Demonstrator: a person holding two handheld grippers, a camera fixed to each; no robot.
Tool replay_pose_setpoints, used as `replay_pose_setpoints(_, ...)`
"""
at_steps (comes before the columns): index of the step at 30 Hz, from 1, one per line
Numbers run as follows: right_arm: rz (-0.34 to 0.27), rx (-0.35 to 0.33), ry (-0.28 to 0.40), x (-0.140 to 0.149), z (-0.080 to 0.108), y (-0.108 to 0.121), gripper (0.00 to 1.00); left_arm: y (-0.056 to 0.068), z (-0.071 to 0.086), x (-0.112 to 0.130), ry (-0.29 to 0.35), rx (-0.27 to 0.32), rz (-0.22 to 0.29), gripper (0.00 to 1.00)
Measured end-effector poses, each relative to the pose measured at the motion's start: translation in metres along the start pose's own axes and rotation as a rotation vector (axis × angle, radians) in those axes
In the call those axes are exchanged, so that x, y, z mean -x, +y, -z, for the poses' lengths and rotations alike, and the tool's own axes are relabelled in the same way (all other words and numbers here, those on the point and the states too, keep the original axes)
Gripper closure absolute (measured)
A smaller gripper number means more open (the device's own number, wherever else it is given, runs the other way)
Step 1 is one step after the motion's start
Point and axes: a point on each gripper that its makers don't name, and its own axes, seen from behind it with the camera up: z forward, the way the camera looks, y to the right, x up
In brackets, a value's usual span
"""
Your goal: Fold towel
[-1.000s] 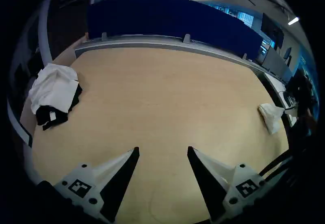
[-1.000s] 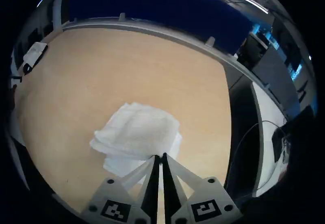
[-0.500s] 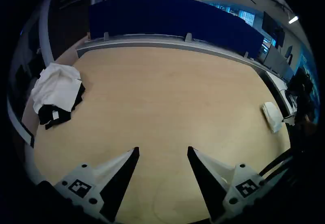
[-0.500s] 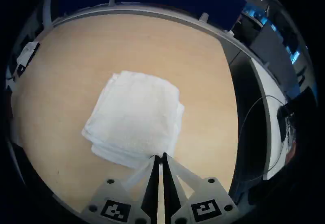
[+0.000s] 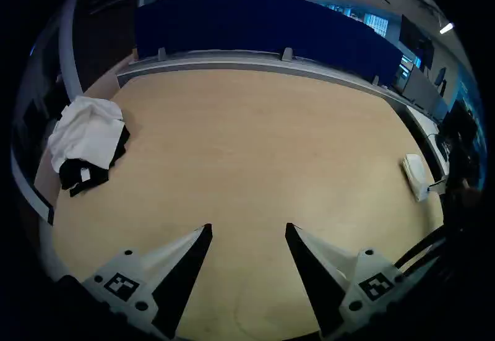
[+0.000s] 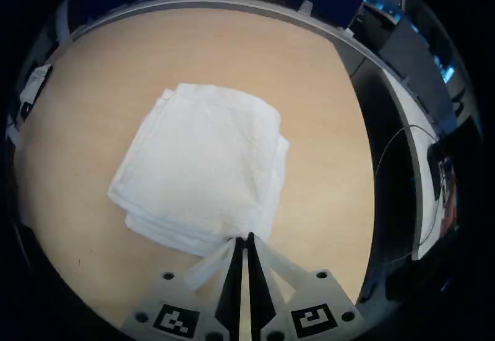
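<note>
Towel (image 6: 204,161) lowered onto table (image 6: 309,81); right tongs (image 6: 247,239) pinch its corner; left tongs (image 5: 247,224) agape, empty.

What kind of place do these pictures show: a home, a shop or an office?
Probably an open-plan office: a long light wooden desk, a dark blue partition screen along its far edge, and dark monitors beyond. The folded white towel rests on that desk.

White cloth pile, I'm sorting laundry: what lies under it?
A black garment pokes out beneath the white cloth pile; anything else under it is hidden.
</note>
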Motion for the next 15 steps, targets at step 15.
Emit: replay_pose_setpoints(15, -0.005, 0.034, 0.015, -0.0047, 0.0099, 0.0088, 0.82, -0.0004, -0.002, -0.0011, 0.0, -0.002, 0.007, 0.12)
